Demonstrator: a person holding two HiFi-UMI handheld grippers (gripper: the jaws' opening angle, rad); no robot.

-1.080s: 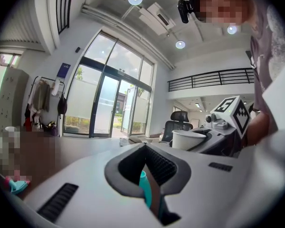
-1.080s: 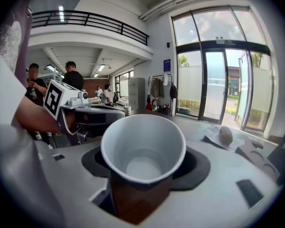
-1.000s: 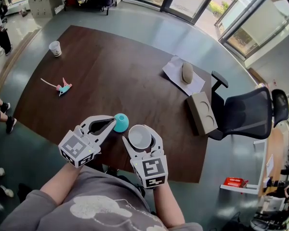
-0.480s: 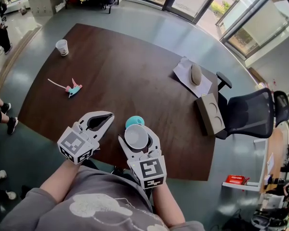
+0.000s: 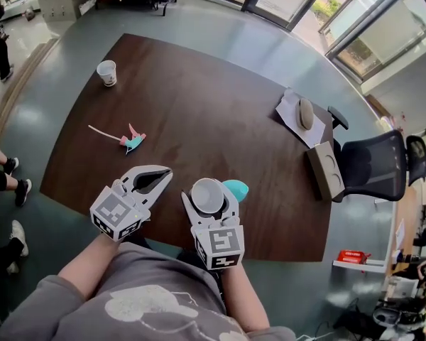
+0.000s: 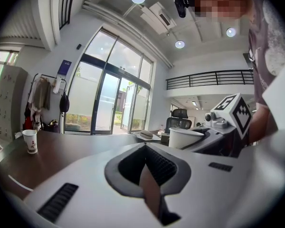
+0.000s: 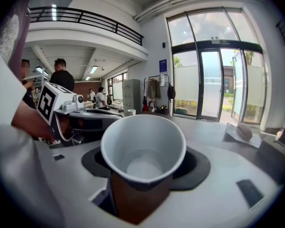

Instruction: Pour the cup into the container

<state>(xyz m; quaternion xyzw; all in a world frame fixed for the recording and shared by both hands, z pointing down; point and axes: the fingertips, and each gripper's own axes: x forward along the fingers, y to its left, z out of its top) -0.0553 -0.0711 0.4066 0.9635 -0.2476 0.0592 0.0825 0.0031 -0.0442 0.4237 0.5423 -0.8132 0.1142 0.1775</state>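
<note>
The left gripper (image 5: 165,172) hung over the near edge of the worktop (image 5: 199,98). Its fingers were pressed together at the tips, and the hollow behind them held nothing. Just to its right, the right gripper (image 5: 210,190) had its fingers pinching the lower body of the white paper cup (image 7: 143,151), which stood upright with its mouth up.

Over the last second everything on the worktop had slid rightward in the head view, so both grippers had travelled left along the near edge. The grip on the cup looked unchanged. The teal container (image 5: 236,188) had started off the left gripper's tips, to the left of the cup. It then showed straight beyond the cup, and now lay just to the cup's right.

By my judgement no pour was under way. The cup was level and off to one side of the container, so it would have had to come back right and tip.

The cup and the right gripper's finger covered the container's left part. Whether container and cup touched could not be told, nor what the container held, and neither gripper view showed it. The right gripper view showed a pale bottom inside the cup. Whether a thin layer of liquid remained there was unclear.
</note>
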